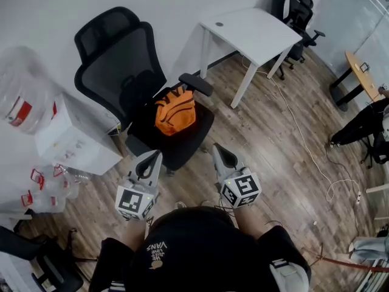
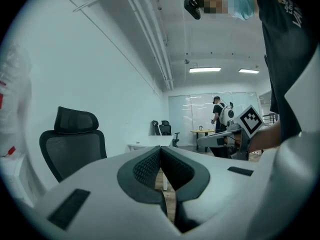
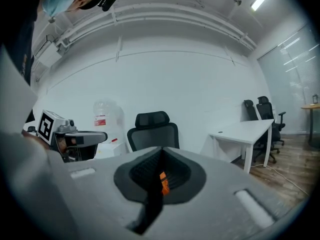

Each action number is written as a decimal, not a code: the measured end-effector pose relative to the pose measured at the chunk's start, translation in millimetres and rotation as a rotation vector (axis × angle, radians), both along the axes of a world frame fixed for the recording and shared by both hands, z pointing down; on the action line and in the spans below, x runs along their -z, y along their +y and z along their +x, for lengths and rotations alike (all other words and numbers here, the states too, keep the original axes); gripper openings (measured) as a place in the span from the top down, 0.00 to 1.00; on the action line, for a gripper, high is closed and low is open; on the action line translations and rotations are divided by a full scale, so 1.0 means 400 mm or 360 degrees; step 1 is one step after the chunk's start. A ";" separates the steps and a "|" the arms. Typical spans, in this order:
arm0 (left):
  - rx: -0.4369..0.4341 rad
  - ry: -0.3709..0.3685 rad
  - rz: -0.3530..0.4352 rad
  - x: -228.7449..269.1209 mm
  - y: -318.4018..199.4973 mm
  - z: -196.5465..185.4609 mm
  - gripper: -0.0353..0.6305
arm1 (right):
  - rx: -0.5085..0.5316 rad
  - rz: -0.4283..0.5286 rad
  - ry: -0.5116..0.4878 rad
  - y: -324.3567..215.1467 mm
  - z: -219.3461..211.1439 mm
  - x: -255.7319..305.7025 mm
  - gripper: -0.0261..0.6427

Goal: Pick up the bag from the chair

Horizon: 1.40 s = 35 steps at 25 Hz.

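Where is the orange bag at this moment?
In the head view, the orange bag rests on the seat of the black office chair, against its backrest, to the left of the white desk.

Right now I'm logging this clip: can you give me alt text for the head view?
An orange bag sits untouched on the seat of a black office chair. The person's left gripper and right gripper hover closed just in front of the chair, above a wood floor, with a white desk to the right.

Wood floor (image 1: 273, 157): chair (image 1: 124, 66), white desk (image 1: 255, 32)
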State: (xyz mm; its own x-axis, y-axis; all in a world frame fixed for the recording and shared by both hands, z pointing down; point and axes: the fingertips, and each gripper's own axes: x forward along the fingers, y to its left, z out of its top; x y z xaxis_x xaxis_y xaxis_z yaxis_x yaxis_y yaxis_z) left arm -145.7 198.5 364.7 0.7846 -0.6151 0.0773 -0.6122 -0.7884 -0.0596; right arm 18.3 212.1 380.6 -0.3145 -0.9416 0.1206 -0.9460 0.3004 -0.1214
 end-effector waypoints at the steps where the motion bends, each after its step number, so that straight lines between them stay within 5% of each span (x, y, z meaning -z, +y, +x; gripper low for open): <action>1: -0.0004 -0.0003 0.0002 -0.001 -0.001 -0.004 0.94 | -0.0010 0.0000 -0.0003 0.000 -0.002 -0.001 0.96; 17: -0.0014 -0.0006 -0.0016 -0.007 -0.076 0.040 0.94 | -0.0039 0.0024 0.0000 -0.092 0.056 0.020 0.96; 35: 0.0256 -0.0007 -0.0037 -0.023 -0.269 0.170 0.94 | 0.0226 0.0012 0.0029 -0.343 0.183 0.011 0.96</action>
